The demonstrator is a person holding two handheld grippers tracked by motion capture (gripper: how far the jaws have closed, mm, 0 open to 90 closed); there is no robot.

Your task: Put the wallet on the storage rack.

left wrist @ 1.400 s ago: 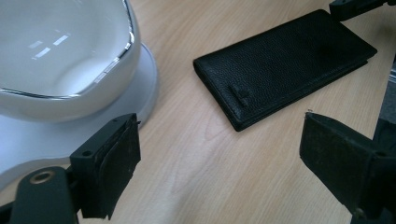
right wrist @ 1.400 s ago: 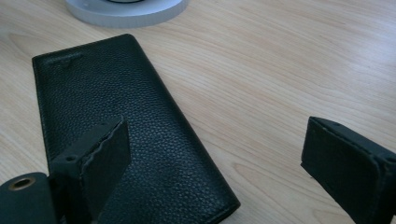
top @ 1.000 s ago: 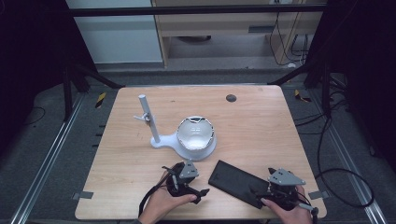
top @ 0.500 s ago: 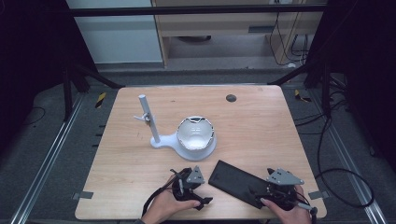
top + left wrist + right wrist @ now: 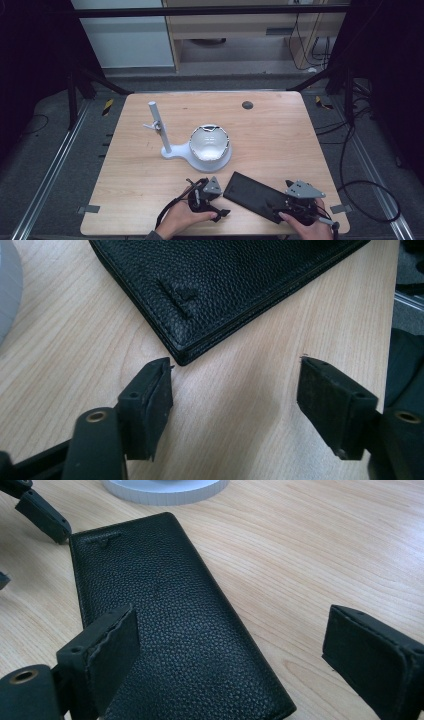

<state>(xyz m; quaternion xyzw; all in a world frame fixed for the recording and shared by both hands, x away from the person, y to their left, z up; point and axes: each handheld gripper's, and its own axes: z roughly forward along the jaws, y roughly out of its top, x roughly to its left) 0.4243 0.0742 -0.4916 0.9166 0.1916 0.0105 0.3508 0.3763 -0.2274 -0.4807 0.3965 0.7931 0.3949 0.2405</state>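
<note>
- A long black leather wallet [image 5: 257, 195] lies flat on the wooden tabletop [image 5: 270, 135], near the front edge on the person's side, and serves here as the landmark.
- The wallet lies at a slant: its left end points toward the white stand, its right end runs toward the right tongs.
- The left tongs [image 5: 235, 395] sit just off the wallet's left end, low over the tabletop. In the left gripper view the wallet's corner [image 5: 182, 357] lies just beyond the two black pads, nearest the left-hand one, with bare wood between the pads.
- The jaws of the left tongs have just been closing; they stand apart with nothing gripped between them.
- In the high view the left tongs [image 5: 212, 202] are held by a hand just left of the wallet.
- The right tongs [image 5: 230, 655] are at the wallet's right end. Their jaws are spread wide; one pad hangs over the leather, the other stands over bare wood beside the wallet's long edge. Neither pad presses on it.
- In the high view the right tongs [image 5: 295, 210] cover the wallet's right end.
- Behind the wallet, toward the middle of the tabletop, stands a white stand [image 5: 167, 145] with an upright post, and a white bowl [image 5: 209, 142] rests on its round base.
- Farther behind the wallet a small dark round spot [image 5: 247, 105] marks the tabletop.
</note>
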